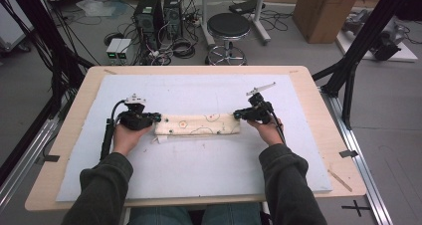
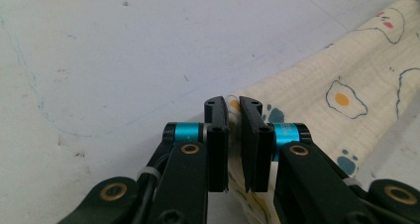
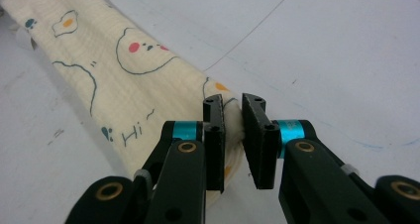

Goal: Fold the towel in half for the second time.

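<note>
Nearest the camera, 2 dark-sleeved forearms reach in over the counter (image 1: 69, 150), which carries a pale mat (image 1: 199, 170). Past them, a folded cream cloth (image 1: 198, 125) with egg and bear prints lies across the middle of the mat, stretched between the hands. The left hand-held gripper (image 1: 155, 118) is clamped on the cloth's left end; in the left gripper view its jaws pinch the folded edge (image 2: 234, 107), with the cloth (image 2: 341, 95) running away to the right. The right hand-held gripper (image 1: 238, 114) is clamped on the right end, a bunch of fabric squeezed between its jaws (image 3: 233, 117). Beyond the counter stand a stool (image 1: 228, 28), 2 computer towers (image 1: 159, 13) and a cardboard box (image 1: 323, 11).
</note>
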